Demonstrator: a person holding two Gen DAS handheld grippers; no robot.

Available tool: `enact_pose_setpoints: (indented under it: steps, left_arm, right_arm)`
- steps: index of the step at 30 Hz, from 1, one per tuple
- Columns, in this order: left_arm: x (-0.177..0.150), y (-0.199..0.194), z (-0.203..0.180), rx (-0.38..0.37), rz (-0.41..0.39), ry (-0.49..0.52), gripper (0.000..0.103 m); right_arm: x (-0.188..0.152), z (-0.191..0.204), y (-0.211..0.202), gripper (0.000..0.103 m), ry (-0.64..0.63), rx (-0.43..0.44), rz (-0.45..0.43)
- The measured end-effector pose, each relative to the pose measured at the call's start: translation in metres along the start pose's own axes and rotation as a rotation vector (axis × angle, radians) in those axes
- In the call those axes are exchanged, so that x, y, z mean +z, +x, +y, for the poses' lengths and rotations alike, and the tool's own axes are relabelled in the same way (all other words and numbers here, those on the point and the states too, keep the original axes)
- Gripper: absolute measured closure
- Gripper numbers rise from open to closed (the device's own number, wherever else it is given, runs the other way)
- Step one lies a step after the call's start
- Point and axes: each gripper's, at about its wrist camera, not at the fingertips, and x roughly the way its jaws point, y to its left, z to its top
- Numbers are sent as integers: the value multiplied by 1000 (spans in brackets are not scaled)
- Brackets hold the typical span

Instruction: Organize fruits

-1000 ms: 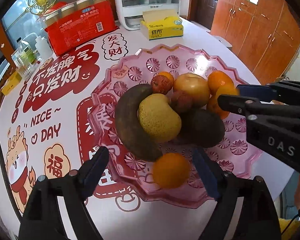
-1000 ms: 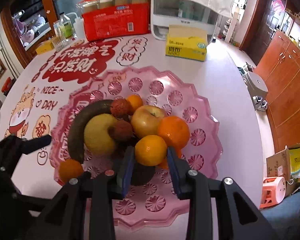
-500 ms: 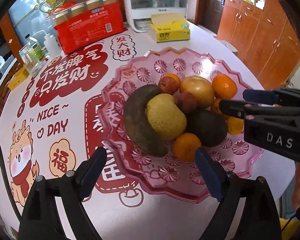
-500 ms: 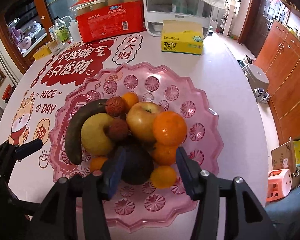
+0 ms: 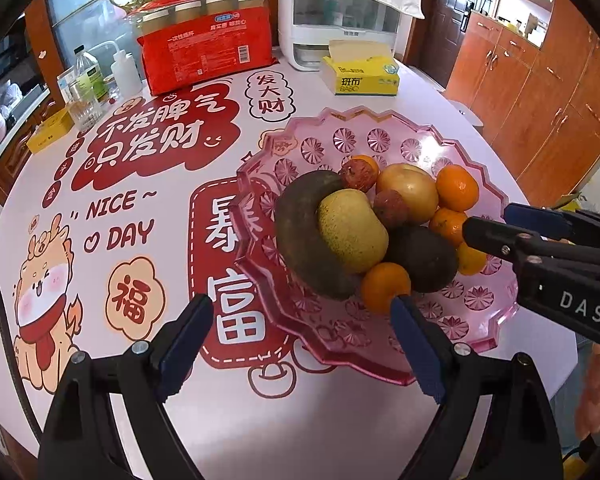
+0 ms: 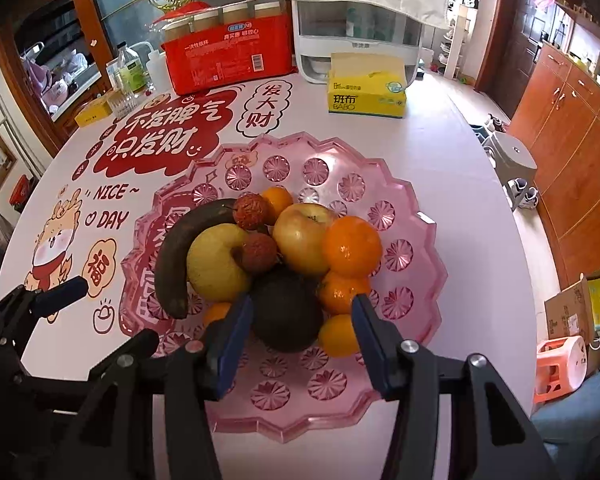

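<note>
Left gripper [image 5: 300, 334]: I read it as spread wide with nothing between the pads; it hangs over the near-left rim of the pink tray [image 5: 404, 144].
Right gripper [image 6: 300, 332]: jaws parted, nothing clamped; the dark round fruit [image 6: 286, 312] sits in the gap beyond the tips (contact with either pad I cannot tell).
Fruit pile: all heaped mid-tray on the table [image 6: 440, 148]; a dark banana [image 6: 180, 248] curls round the yellow pear [image 6: 216, 262].
Hidden: the lowest orange [image 6: 338, 334] is partly behind my right finger; a small orange [image 6: 216, 314] only peeks out below the pear.
Cut off: the tray's near rim is covered by the gripper bodies in both views.
</note>
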Motion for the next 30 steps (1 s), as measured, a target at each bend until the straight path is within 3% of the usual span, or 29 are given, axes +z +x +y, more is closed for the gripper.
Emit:
enact_pose_setpoints:
  steps: [9,20,30]
  left_arm:
    - [-8,-26,32,35,-62,-57,14]
    - [-6,-61,106,60,-87,-115,14]
    - [6,-114,140,71,-130,-58,5]
  right_arm:
    - [-18,14,-16,50,43,-2,-15]
    - [-31,55,-38,51,101,-12,-42]
    - [-23,115,-83,50,50,-14,-141]
